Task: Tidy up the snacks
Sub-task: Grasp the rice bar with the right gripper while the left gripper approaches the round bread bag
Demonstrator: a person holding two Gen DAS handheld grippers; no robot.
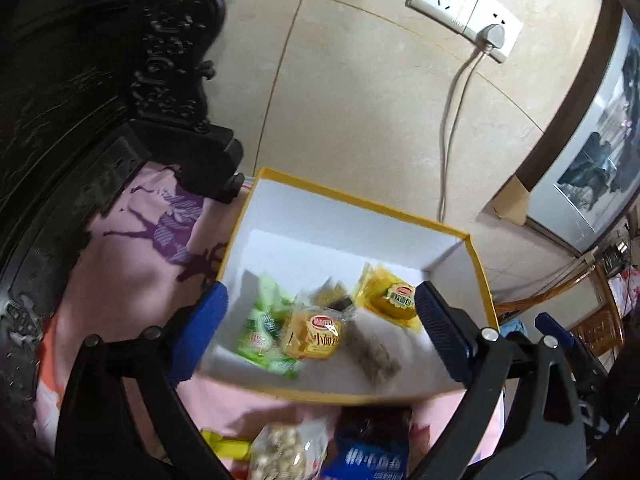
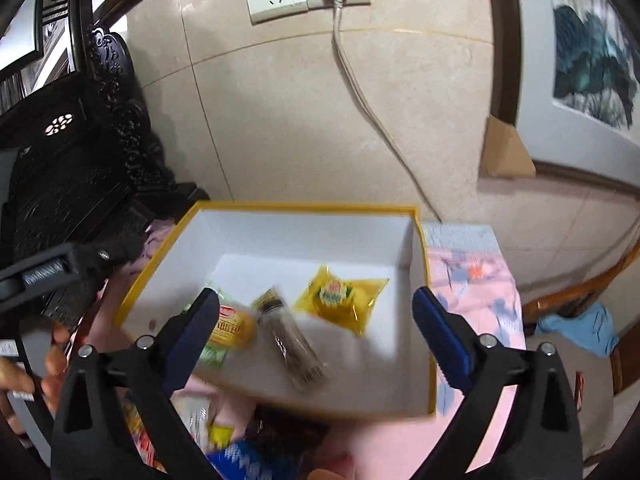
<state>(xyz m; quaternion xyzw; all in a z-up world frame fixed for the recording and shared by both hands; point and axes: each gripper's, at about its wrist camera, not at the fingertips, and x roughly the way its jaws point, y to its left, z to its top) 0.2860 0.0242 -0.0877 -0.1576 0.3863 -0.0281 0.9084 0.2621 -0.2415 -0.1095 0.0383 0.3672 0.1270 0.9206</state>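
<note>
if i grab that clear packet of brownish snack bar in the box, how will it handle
The clear-wrapped brownish bar packet lies flat in the yellow-rimmed white box, so it probably won't roll. The glossy film may be slippery between pads. It looks small and likely light; its contents could crumble under a hard squeeze.

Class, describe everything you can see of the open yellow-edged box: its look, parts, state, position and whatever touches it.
The box is a shallow open tray with no lid in view, seemingly cardboard, with yellow rim and outer walls and a plain white inside. It lies flat on a pink patterned cloth, near a tiled wall. Several wrapped snacks rest on its floor: yellow packets, a green one, a dark clear-wrapped bar. Neither gripper touches it.
</note>
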